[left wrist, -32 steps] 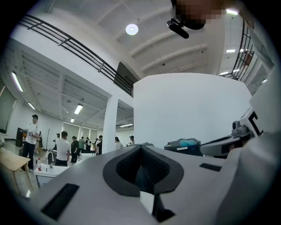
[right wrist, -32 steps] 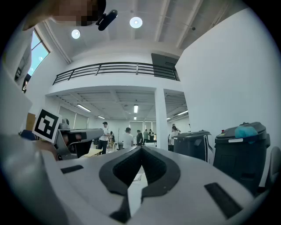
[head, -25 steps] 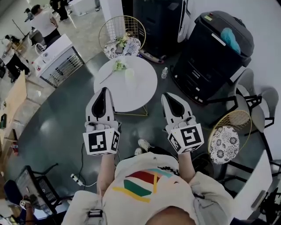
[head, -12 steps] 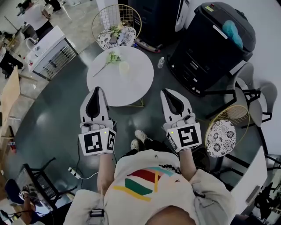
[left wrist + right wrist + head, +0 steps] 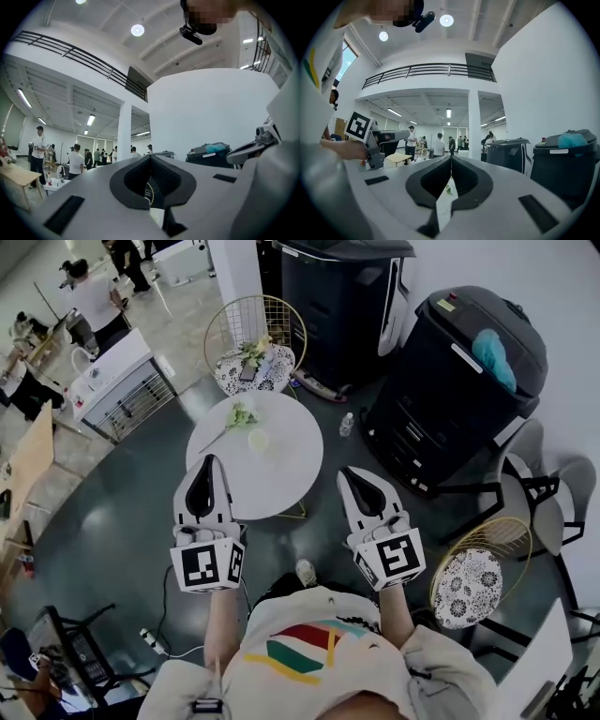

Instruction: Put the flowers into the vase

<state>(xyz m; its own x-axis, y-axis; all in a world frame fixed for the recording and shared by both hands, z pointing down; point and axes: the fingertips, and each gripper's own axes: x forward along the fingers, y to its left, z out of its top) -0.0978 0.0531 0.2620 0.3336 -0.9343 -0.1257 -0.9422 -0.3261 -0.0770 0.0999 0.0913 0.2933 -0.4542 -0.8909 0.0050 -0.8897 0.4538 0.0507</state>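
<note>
Approach phase, nothing grasped yet.

- Left gripper (image 5: 207, 461): jaws clenched tip to tip, nothing between them. It is held about level, pointing at the round white surface (image 5: 291, 474).
- Right gripper (image 5: 351, 474): also clenched and empty, parallel to the left one and well apart from it. Its tips are just off the surface's near right edge.
- Flowers (image 5: 240, 415): lying flat on the far left part of the surface, with the stem trailing toward the left rim. Judgement: lying this way, the stem is the easy place to pinch.
- Vase (image 5: 258, 439): pale, upright, mouth up, just beside the flower heads. I cannot tell whether they touch. Judgement: set close so the transfer is short.
- A second bunch (image 5: 253, 352) lies on the cushion of the gold wire chair (image 5: 272, 307) beyond the surface.

Judgement: shut jaws suit carrying the grippers in, and one must open before it reaches the stem. The other is free to steady the vase.
</note>
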